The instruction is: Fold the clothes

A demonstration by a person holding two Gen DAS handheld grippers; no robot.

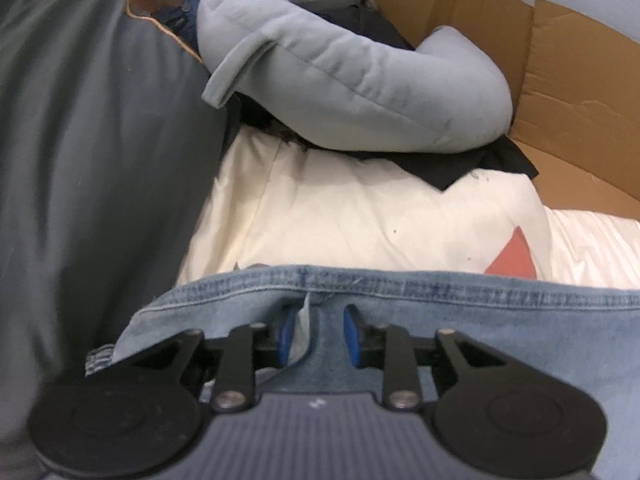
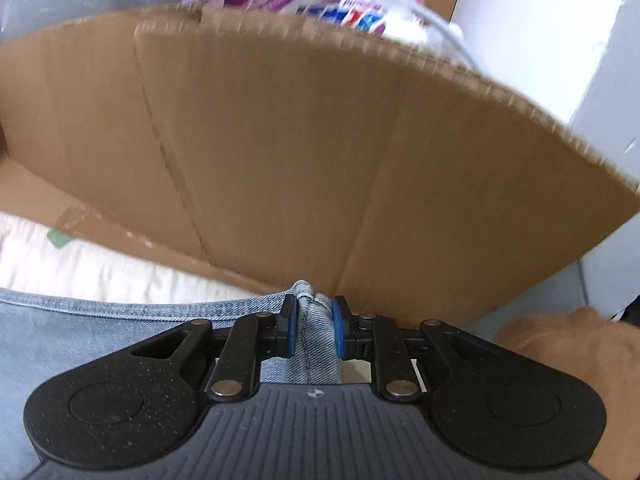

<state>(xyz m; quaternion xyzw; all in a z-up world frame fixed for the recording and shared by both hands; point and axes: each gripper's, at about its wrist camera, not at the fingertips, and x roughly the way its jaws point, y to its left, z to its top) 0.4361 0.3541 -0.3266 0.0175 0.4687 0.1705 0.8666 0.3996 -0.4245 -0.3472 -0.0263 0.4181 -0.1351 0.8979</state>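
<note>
— Holding the jeans (image 1: 440,320) by the stitched edge at both ends, are we?

— Yes. The right gripper (image 2: 313,330) has its fingers (image 2: 289,330) pinching a bunched corner of denim. The left gripper (image 1: 318,332) has fingers on either side of a fold at the hem, though a slight gap shows, so I judge that grip looser.

— Where does the garment lie?

— Stretched between the two, over the white bedding (image 1: 340,216), with the cardboard box (image 2: 280,140) just beyond and the grey-blue cushion (image 1: 340,68) further back.

— So how to do it well?

— Keep the edge taut and level, move both ends together, and firm up the left pinch before carrying it over.
</note>
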